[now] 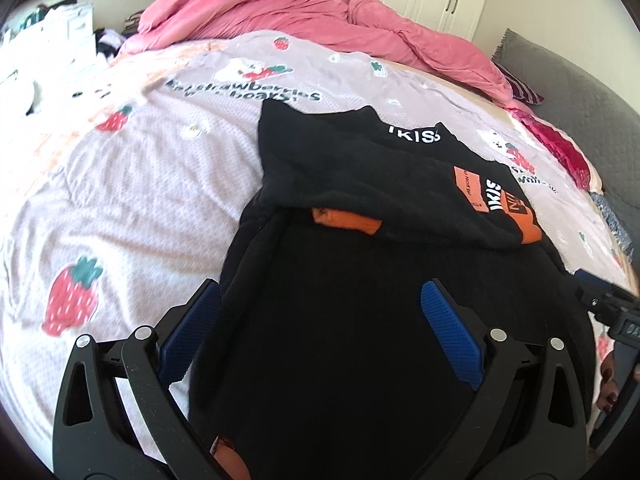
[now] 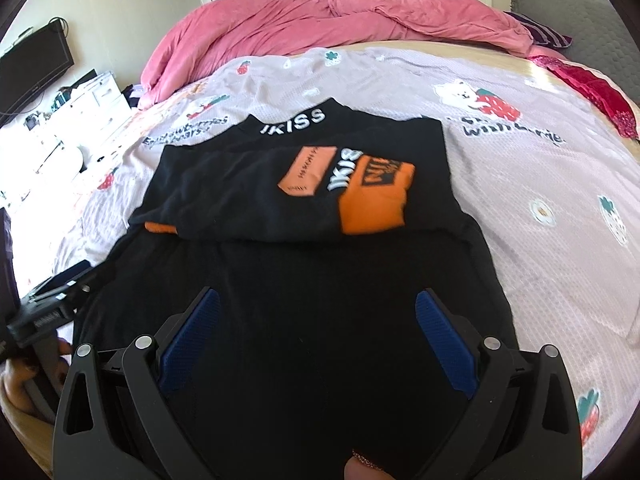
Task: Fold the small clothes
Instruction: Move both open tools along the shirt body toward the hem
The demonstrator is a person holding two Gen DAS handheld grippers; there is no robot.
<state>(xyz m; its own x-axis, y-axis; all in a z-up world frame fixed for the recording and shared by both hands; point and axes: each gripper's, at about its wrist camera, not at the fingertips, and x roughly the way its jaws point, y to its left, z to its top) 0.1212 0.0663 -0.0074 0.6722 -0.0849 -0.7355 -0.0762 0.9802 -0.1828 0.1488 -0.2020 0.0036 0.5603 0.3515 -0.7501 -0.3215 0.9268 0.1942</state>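
The black garment (image 2: 296,272) is lying on the bed (image 2: 520,184), collar far, hem running crosswise under both tools. The left hand-held gripper (image 1: 320,320) and right hand-held gripper (image 2: 316,320) are gaping wide, empty, hovering over the near hem, equally close.

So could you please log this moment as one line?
black shirt sleeves folded in, on bed sheet | left gripper open | right gripper open

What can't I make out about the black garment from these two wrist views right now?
- Near hem of the black garment: cut off at the bottom edge in both views, behind the open left hand-held gripper and right hand-held gripper.
- Orange patch small print: blurred, right wrist view.
- Layers under the fold: hidden by the top layer.
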